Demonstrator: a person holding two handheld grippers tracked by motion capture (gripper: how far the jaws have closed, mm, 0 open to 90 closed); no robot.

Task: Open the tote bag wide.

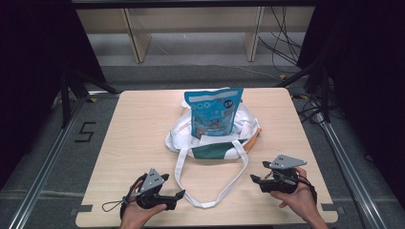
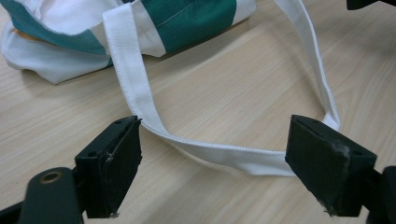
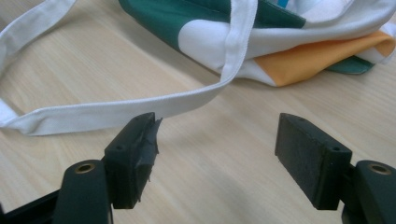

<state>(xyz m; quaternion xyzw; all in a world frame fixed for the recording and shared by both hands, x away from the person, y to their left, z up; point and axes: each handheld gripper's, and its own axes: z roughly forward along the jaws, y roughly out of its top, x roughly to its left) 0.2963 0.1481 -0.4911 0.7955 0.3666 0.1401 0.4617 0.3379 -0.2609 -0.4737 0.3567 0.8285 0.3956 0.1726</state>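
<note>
Beside the tote bag's strap (image 1: 210, 202), both grippers apparently empty-jawed.

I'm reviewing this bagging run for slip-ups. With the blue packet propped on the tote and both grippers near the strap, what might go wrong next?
1. The blue packet stands loosely on the slumped tote bag; tugging the white strap may tip it onto the table.
2. Both the left gripper and right gripper are open with nothing between the jaws; the flat strap could slip past a closing jaw.
3. The bag's mouth looks collapsed, so the packet may not slide in.
</note>
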